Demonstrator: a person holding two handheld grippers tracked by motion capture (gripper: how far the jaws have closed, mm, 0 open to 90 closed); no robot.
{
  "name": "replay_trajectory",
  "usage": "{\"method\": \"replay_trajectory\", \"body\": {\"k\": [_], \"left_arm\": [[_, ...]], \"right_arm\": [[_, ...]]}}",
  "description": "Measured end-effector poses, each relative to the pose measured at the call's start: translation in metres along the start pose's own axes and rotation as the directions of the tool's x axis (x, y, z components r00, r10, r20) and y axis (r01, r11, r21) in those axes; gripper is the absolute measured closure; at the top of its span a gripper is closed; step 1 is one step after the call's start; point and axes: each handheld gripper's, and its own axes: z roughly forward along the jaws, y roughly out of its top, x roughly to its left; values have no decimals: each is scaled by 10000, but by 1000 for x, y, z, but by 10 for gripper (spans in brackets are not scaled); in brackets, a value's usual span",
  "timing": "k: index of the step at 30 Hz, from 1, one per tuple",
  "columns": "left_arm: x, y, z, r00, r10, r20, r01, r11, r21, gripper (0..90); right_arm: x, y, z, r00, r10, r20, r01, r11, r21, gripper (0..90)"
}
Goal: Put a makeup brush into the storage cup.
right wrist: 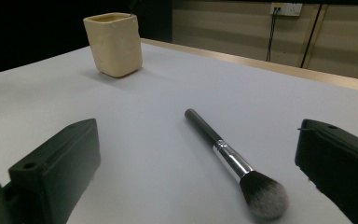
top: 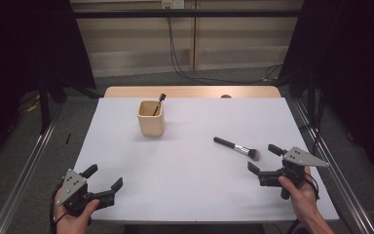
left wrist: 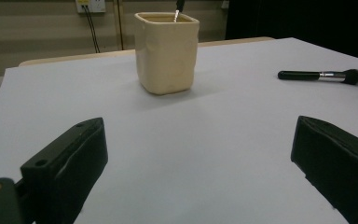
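A makeup brush [top: 236, 147] with a black handle, silver ferrule and dark bristles lies flat on the white table [top: 185, 165], right of centre. A cream square cup [top: 151, 118] stands at the back left with a thin dark-tipped brush [top: 159, 103] leaning inside it. My right gripper [top: 264, 158] is open just right of the bristles, which lie between its jaws in the right gripper view, brush [right wrist: 233, 161]. My left gripper [top: 104, 177] is open near the front left corner with nothing in it, facing the cup [left wrist: 167, 51] and the distant brush [left wrist: 321, 75].
The white table sheet covers a wooden top whose far edge [top: 192, 91] shows beyond the cup. Metal rails [top: 27, 161] run along both sides on the grey floor. Cables [top: 185, 73] hang from a wall socket behind.
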Motion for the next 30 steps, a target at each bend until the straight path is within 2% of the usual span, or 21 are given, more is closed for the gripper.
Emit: {"method": "replay_trajectory", "body": {"k": [10,16,22,27,30], "left_arm": [[1,0,-1,9999,10,-107,-10,10000,-19,37],[1,0,-1,10000,33,-3,-33,10000,-21,37],[0,0,-1,10000,68,41,-68,10000,-5,37],[0,1,-1,9999,119,75,-119,9999,-5,37],[0,1,-1,10000,76,51,-76,10000,-47,37]], "right_arm": [[-12,15,12,10000,48,-52,-47,10000,69,0],[-19,21,20,10000,37,-40,-36,9999,146,0],[-20,25,30,9999,28,-111,-26,9998,183,0],[-20,28,37,9995,-165,-253,178,9985,518,0],[-21,32,41,9991,-72,-425,98,9981,609,0]]}}
